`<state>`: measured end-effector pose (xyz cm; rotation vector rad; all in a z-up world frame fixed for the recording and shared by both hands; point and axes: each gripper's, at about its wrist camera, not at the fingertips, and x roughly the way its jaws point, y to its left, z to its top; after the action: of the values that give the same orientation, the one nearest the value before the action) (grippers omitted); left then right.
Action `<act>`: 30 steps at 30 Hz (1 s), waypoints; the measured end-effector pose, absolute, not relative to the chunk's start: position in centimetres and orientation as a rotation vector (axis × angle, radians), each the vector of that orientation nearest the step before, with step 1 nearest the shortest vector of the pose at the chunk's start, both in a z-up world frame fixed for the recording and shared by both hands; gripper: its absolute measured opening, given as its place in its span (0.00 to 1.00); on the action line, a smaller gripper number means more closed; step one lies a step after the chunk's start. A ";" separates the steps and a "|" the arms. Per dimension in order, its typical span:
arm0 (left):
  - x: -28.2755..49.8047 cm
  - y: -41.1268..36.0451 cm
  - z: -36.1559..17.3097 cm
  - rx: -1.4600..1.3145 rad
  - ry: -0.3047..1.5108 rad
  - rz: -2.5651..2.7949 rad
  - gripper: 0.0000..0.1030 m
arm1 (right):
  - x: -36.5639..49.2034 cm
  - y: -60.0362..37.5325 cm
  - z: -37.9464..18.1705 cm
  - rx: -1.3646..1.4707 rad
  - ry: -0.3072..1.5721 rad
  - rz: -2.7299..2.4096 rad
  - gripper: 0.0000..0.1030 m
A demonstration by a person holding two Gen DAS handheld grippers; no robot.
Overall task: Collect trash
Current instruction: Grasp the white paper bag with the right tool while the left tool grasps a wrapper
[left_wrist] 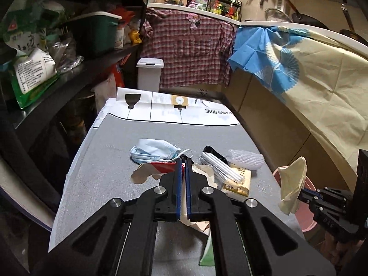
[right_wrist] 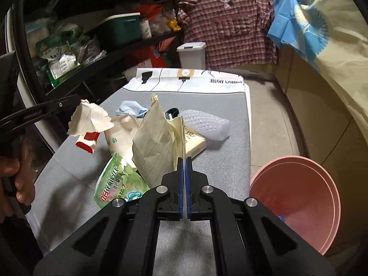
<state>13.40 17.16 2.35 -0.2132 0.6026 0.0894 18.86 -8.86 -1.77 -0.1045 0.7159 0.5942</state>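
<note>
Carrying trash to the basin [right_wrist: 296, 204], by my reading: both claws are loaded and neither piece is dropped yet. Right claw [right_wrist: 184, 161]: jaws pressed together on the edge of a beige paper bag [right_wrist: 156, 147], held upright just ahead of the tips; the pink basin sits low to its right, beside the mat [right_wrist: 69, 184]. To do the drop well, swing the bag right until it hangs over the basin's mouth before parting the jaws, since a light bag may drift and catch the rim. Left claw [left_wrist: 183, 161]: jaws pinched on a torn red-and-white paper scrap [left_wrist: 161, 168]; seen from the right wrist the scrap [right_wrist: 89, 124] hangs clear above the mat. It sits on the far side of the pile from the basin and must cross over the pile. Just left of the right claw: green detergent pouch [right_wrist: 119, 184], flat on the mat, partly under the bag. Ahead of the claws: tissue pack [left_wrist: 237, 181], clear sleeve of white sticks [left_wrist: 220, 165], foam net [left_wrist: 246, 159], black item [left_wrist: 212, 150], not identifiable. Farther: blue masks [left_wrist: 154, 150]. Beyond the mat: white lidded bin [left_wrist: 149, 73], plaid shirt [left_wrist: 191, 53]. Far left: shelf [left_wrist: 69, 69] with clutter, near enough to hamper a wide left swing.
</note>
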 end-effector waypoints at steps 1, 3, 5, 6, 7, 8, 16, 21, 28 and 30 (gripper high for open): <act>13.2 16.9 2.5 -0.211 0.599 0.087 0.03 | 18.7 -9.0 -1.7 -0.102 0.715 0.591 0.02; 12.7 16.4 2.8 -0.205 0.594 0.080 0.03 | 18.4 -9.3 -1.5 -0.096 0.715 0.583 0.02; 12.2 15.9 3.1 -0.199 0.587 0.072 0.03 | 18.1 -9.7 -1.2 -0.089 0.713 0.577 0.02; 12.0 15.7 3.2 -0.198 0.586 0.069 0.03 | 17.9 -9.8 -1.0 -0.085 0.711 0.574 0.02; 11.8 15.5 3.4 -0.195 0.584 0.064 0.03 | 17.8 -10.0 -0.9 -0.083 0.710 0.574 0.02; 11.6 15.2 3.4 -0.192 0.582 0.061 0.03 | 17.6 -10.2 -0.8 -0.080 0.708 0.573 0.02; 10.1 13.4 4.0 -0.175 0.572 0.026 0.00 | 16.3 -11.5 0.5 -0.060 0.694 0.553 0.02; 9.6 12.3 4.4 -0.161 0.565 0.008 0.00 | 15.8 -12.4 1.3 -0.047 0.684 0.536 0.02; 10.2 13.7 2.2 -0.256 0.662 0.024 0.14 | 14.8 -13.4 2.2 -0.037 0.667 0.538 0.02; 10.3 14.0 0.6 -0.281 0.706 0.025 0.44 | 14.5 -13.7 2.3 -0.032 0.668 0.540 0.02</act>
<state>10.35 13.95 0.62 -0.2806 0.7061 0.0247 14.50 -13.67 2.30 -0.0317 0.6675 0.5401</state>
